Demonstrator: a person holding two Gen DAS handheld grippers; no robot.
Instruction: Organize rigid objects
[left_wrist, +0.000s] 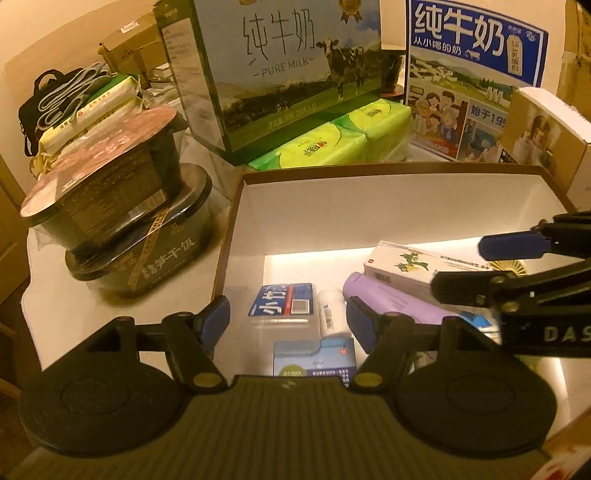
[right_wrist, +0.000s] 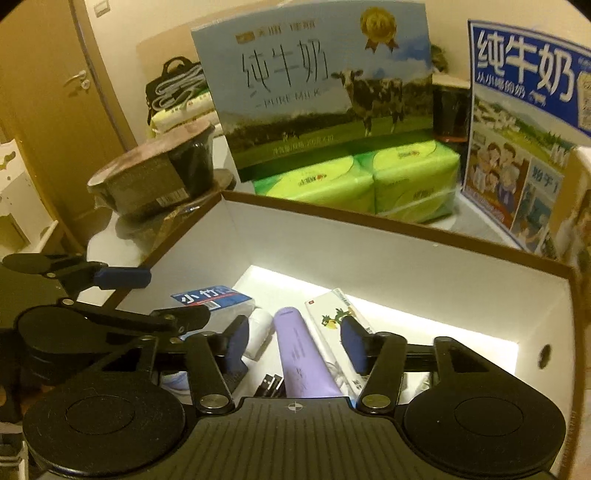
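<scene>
An open white-lined cardboard box (left_wrist: 369, 206) (right_wrist: 406, 258) holds several small items: a blue tissue pack (left_wrist: 282, 299) (right_wrist: 210, 297), a white bottle (left_wrist: 330, 312), a purple tube (left_wrist: 391, 301) (right_wrist: 301, 354), a white medicine carton with a green dragon (left_wrist: 410, 264) (right_wrist: 332, 314) and a blue medicine box (left_wrist: 317, 360). My left gripper (left_wrist: 286, 321) is open and empty above the box's near left part. My right gripper (right_wrist: 293, 341) is open and empty, its fingers either side of the purple tube, above it. The right gripper also shows in the left wrist view (left_wrist: 465, 266).
Behind the box stand a "Pure Milk" carton (left_wrist: 280, 70) on green tissue packs (left_wrist: 332, 144), a blue milk carton (left_wrist: 472, 74) and a small beige box (left_wrist: 546, 133). Two stacked black food bowls (left_wrist: 118, 206) sit to the left on the white table (left_wrist: 55, 314). A door (right_wrist: 55, 92) is at far left.
</scene>
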